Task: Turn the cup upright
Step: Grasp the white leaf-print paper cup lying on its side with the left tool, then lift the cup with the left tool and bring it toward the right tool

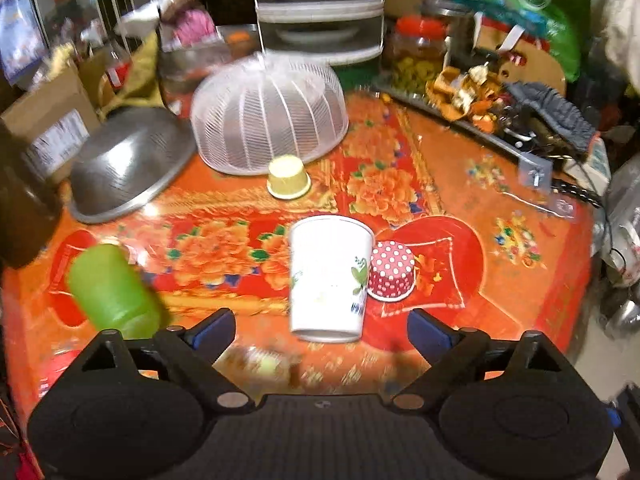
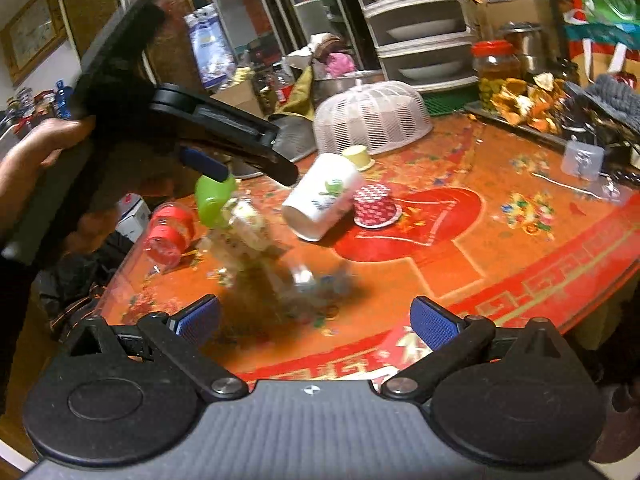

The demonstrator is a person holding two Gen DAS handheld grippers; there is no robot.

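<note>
We see the left claw [image 1: 322, 330] spread wide, nothing between its blue pads, low centre of its own view. Directly ahead, in the gap between its fingers, lies the white cup [image 1: 329, 278] with a leaf print. In the right wrist view it looks tipped on its side on the counter [image 2: 520, 272], mouth toward the lower left of frame, and it is blurred, so whether it is rolling we cannot tell. It sits touching or just beside the red polka-dot cup [image 1: 391, 271], which stands upside down at centre right. The right claw [image 2: 316, 316] is also spread and empty, well back from the cups at the bottom of its view.

Further out: a green cup [image 1: 110, 286] at lower left, a small yellow cup [image 1: 289, 178] inverted at centre, a white mesh food cover [image 1: 269, 120] and a steel bowl [image 1: 128, 164] toward upper left.

Judgement: approach step, grasp not yet made. Next move calls for advancing the left claw around the white cup's wall, pinching without nudging the polka-dot cup, then rotating it mouth-up.
</note>
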